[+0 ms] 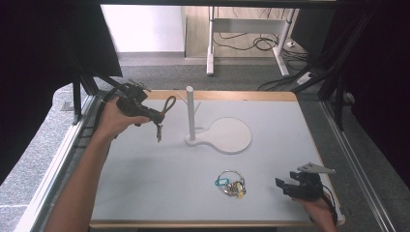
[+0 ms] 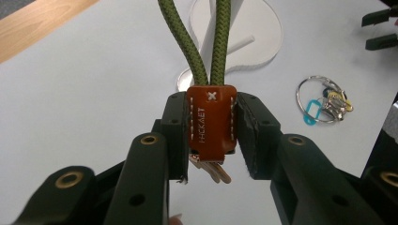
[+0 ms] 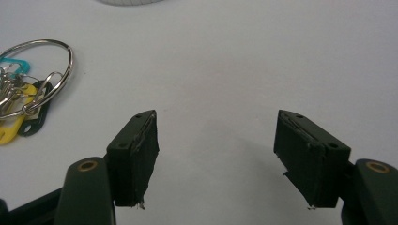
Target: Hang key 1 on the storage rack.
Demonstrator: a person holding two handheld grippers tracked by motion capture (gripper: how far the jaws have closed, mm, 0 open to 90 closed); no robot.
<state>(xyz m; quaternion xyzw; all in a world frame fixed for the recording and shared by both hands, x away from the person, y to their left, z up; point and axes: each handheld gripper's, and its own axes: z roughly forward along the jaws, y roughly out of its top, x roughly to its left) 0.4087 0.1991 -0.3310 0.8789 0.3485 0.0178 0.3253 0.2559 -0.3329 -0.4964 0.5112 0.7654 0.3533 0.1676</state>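
My left gripper (image 1: 155,116) (image 2: 211,129) is shut on the orange leather tab (image 2: 211,122) of a keychain with a green cord loop (image 1: 168,104) (image 2: 206,42). Keys (image 1: 158,133) (image 2: 216,171) hang below the tab, above the table. The gripper is held left of a white peg stand (image 1: 190,113) on its white base (image 1: 227,135) (image 2: 256,40). A key ring bunch (image 1: 231,184) (image 2: 324,101) (image 3: 28,89) with teal and yellow tags lies on the table near the front. My right gripper (image 1: 285,187) (image 3: 225,159) rests open at the front right, nothing between its fingers.
The white table top (image 1: 145,174) has a wooden edge (image 1: 241,95). Black frame posts (image 1: 338,96) stand at both sides. Desk legs and cables (image 1: 261,43) lie on the floor beyond the table.
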